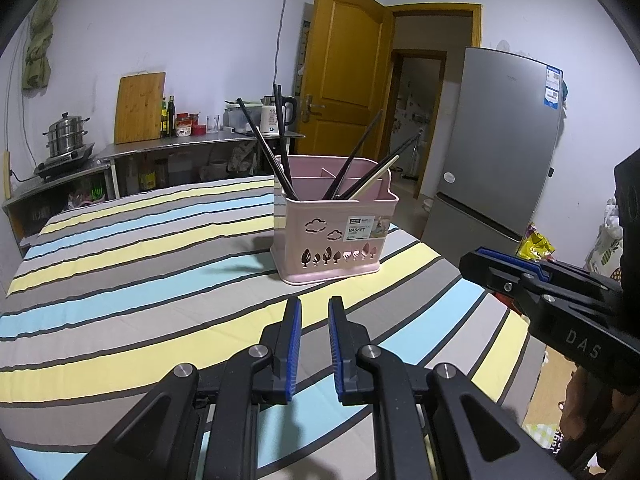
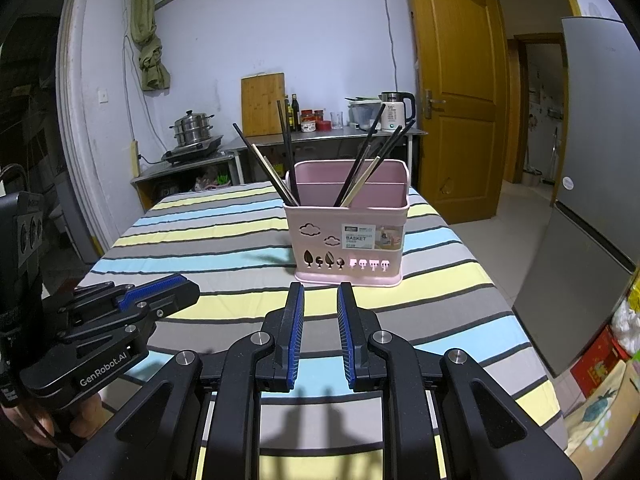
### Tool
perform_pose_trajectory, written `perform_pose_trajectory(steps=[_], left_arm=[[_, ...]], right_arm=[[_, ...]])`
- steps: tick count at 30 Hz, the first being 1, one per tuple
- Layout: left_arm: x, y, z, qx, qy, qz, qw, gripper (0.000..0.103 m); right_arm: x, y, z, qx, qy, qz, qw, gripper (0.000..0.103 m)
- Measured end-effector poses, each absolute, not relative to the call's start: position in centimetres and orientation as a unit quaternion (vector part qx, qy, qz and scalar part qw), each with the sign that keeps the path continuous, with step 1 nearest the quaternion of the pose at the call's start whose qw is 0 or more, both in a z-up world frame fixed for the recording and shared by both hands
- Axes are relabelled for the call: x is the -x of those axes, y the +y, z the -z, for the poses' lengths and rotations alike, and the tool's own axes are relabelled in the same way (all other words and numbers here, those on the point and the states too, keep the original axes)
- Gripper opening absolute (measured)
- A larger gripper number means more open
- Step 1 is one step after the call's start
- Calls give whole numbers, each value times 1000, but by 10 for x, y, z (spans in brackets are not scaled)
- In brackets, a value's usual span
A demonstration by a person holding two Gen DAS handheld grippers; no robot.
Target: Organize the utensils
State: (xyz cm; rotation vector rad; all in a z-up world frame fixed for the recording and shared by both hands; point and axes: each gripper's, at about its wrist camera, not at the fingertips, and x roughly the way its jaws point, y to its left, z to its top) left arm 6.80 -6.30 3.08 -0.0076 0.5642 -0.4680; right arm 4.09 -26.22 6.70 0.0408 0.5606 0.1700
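A pink utensil basket [image 1: 332, 236] stands upright on the striped tablecloth [image 1: 140, 280]; it also shows in the right wrist view [image 2: 348, 236]. Several dark chopsticks [image 1: 276, 140] and pale ones [image 1: 378, 176] lean in its front compartment, fanned left and right [image 2: 360, 164]. My left gripper [image 1: 314, 304] is open and empty, a little in front of the basket. My right gripper [image 2: 320, 290] is open and empty, just short of the basket's base. The right gripper appears at the right edge of the left wrist view [image 1: 496, 268], the left gripper at the left of the right wrist view [image 2: 168, 288].
A steel counter [image 2: 320, 136] at the back holds a steamer pot [image 2: 192, 128], cutting board [image 2: 262, 104], bottles and a kettle [image 2: 396, 110]. A grey fridge [image 1: 504, 140] stands right of the table, near an open wooden door [image 2: 452, 92]. Bags [image 2: 600, 364] lie on the floor at right.
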Motion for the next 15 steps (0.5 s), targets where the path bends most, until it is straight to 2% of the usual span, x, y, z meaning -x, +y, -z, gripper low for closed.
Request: perform_pose_trajectory(steps=[15], left_arm=[[-67, -62, -30, 0, 276, 232, 933, 13]], right_arm=[[-42, -263, -65, -19, 278, -83, 957, 17]])
